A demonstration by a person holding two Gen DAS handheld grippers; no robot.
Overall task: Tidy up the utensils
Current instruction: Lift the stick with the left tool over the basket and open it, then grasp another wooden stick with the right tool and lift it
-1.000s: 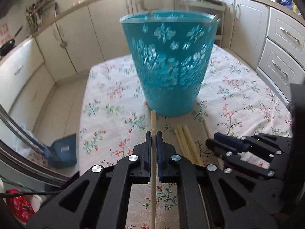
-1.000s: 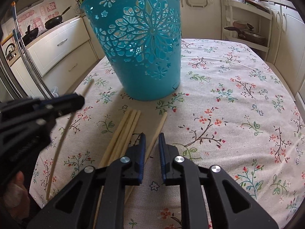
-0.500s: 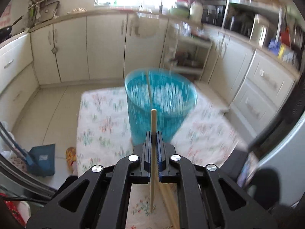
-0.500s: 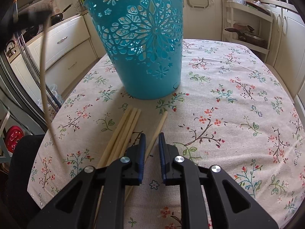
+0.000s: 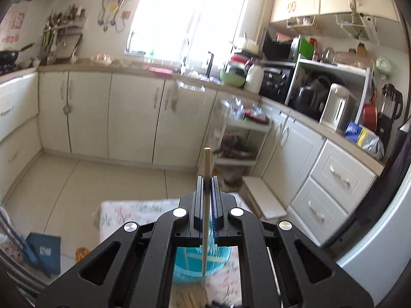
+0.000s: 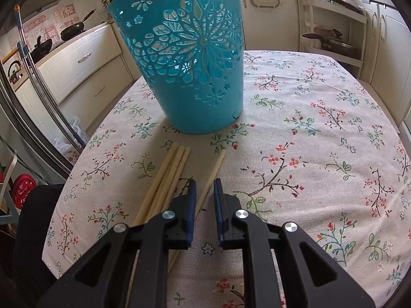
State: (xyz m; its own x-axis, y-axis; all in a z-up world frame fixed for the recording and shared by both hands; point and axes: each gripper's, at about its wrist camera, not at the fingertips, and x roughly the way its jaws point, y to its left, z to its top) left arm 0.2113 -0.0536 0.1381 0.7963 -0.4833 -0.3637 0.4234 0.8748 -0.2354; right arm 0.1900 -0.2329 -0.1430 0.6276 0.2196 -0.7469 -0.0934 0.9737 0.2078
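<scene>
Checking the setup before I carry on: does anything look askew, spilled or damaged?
Nothing looks spilled or damaged. The teal basket stands upright on the floral tablecloth. The loose chopsticks lie unsorted: three bunched, one apart between the right gripper's open jaws. The left gripper holds one chopstick above the basket.

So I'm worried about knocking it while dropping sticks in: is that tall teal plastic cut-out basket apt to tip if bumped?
The tall teal plastic cut-out basket probably tips fairly easily: it looks tall, with a base narrower than its rim. Its perforated walls suggest little weight. It stands on a floral tablecloth, which may let it slide or rock rather than hold firm.
</scene>
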